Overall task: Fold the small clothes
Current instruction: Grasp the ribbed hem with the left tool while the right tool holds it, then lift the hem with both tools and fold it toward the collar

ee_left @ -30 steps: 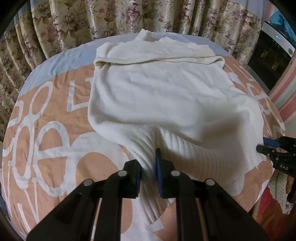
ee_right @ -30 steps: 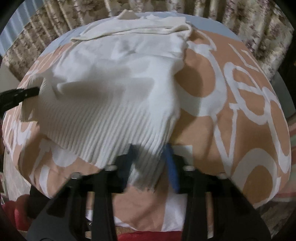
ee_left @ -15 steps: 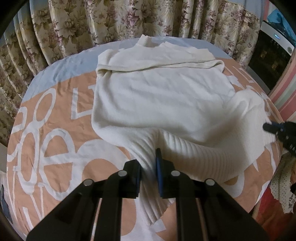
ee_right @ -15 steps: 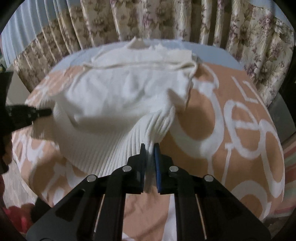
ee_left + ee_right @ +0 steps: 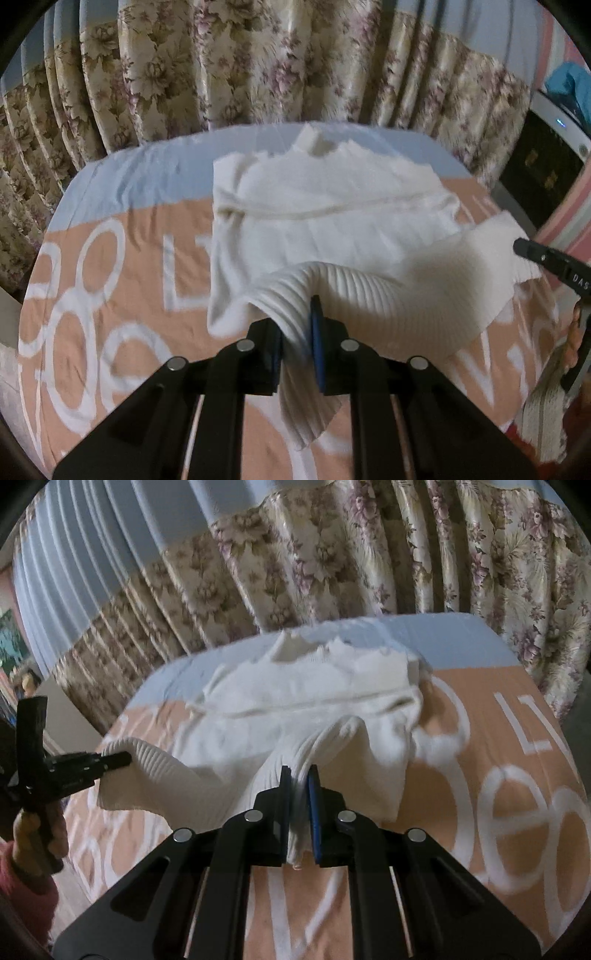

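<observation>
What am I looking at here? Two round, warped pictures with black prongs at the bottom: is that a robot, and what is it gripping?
No robot: a person holds a hand-held left gripper and right gripper, each with a fisheye camera looking along its two fingers. One picture comes from each wrist, and each also shows the other tool at its edge. On the bed, covered by a peach sheet with white lettering, lies a cream knit sweater. Both grippers are shut on its ribbed hem, one near each corner, raising that edge. Flowered curtains hang behind.
</observation>
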`<act>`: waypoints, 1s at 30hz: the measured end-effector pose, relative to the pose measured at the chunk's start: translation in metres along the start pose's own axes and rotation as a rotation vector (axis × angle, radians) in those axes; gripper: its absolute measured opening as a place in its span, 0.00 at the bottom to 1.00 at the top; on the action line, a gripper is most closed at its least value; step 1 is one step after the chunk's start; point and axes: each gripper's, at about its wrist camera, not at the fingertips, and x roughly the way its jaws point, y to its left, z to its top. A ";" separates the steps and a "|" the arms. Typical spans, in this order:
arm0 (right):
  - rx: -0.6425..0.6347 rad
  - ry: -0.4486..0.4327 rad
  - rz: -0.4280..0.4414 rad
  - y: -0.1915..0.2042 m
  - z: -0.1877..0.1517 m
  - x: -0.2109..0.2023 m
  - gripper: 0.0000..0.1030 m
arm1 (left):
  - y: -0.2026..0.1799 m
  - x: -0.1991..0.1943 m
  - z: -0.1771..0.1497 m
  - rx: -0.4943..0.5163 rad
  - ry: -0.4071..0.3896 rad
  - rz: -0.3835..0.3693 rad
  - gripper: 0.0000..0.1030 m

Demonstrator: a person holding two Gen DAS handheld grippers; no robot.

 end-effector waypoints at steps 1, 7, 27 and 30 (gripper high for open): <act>0.003 -0.008 0.000 -0.002 0.008 0.005 0.09 | 0.002 0.003 0.009 -0.005 -0.009 -0.001 0.13; 0.011 -0.073 -0.046 -0.026 0.071 0.044 0.09 | 0.012 0.042 0.081 0.001 -0.073 0.031 0.13; -0.006 0.088 -0.193 -0.094 0.129 0.189 0.15 | 0.057 0.198 0.153 0.020 0.045 0.085 0.19; -0.025 0.054 -0.178 -0.089 0.137 0.173 0.34 | 0.067 0.186 0.162 -0.031 0.044 0.030 0.23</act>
